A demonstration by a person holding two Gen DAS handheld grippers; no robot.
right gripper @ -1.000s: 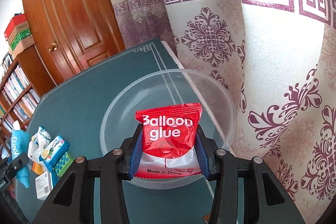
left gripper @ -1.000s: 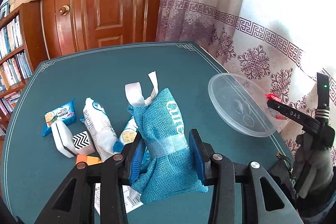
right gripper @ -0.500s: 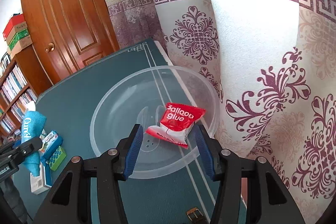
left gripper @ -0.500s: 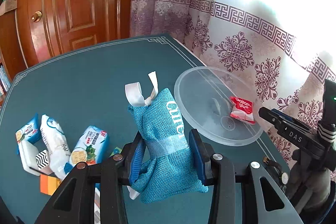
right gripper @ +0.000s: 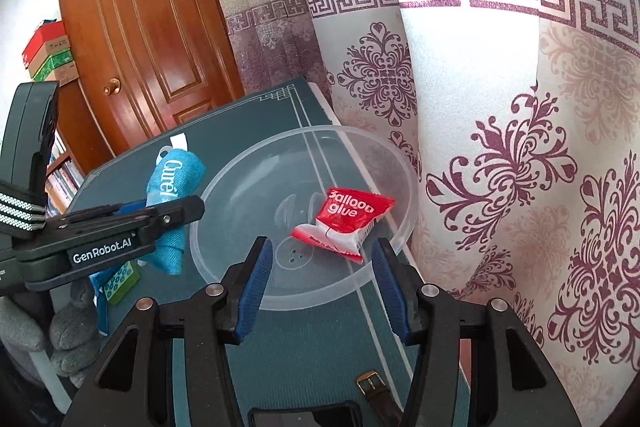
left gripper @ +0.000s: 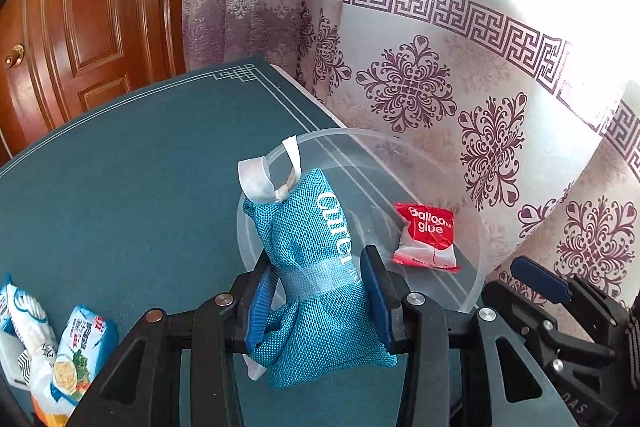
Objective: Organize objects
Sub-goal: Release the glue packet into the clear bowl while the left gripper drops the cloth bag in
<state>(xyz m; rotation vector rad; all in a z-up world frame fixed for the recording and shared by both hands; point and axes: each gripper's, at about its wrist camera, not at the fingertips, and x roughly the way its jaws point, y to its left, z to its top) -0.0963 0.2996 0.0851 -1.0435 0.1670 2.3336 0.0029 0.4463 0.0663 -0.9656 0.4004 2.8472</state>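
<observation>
My left gripper (left gripper: 316, 275) is shut on a blue mesh pouch (left gripper: 312, 227) with white ribbon loops, held upright above the near left rim of a clear plastic bowl (left gripper: 478, 247). A red "Balloon glue" packet (left gripper: 428, 235) lies in the bowl, toward its right side. In the right wrist view, my right gripper (right gripper: 322, 259) stands open at the near rim of the bowl (right gripper: 408, 195), with the red packet (right gripper: 344, 223) lying free just beyond its pads. The pouch (right gripper: 172, 179) and the left gripper (right gripper: 160, 215) show at the bowl's left.
Snack packets (left gripper: 80, 347) lie on the teal table at the lower left. A patterned curtain (left gripper: 440, 87) hangs right behind the bowl at the table's edge. A watch strap (right gripper: 374, 387) lies near the front. A green box (right gripper: 122, 279) sits under the left gripper.
The left gripper carried the pouch rightward from the snack pile to the bowl's rim. The right gripper opened, the red packet dropped into the bowl, and the gripper drew back slightly.
</observation>
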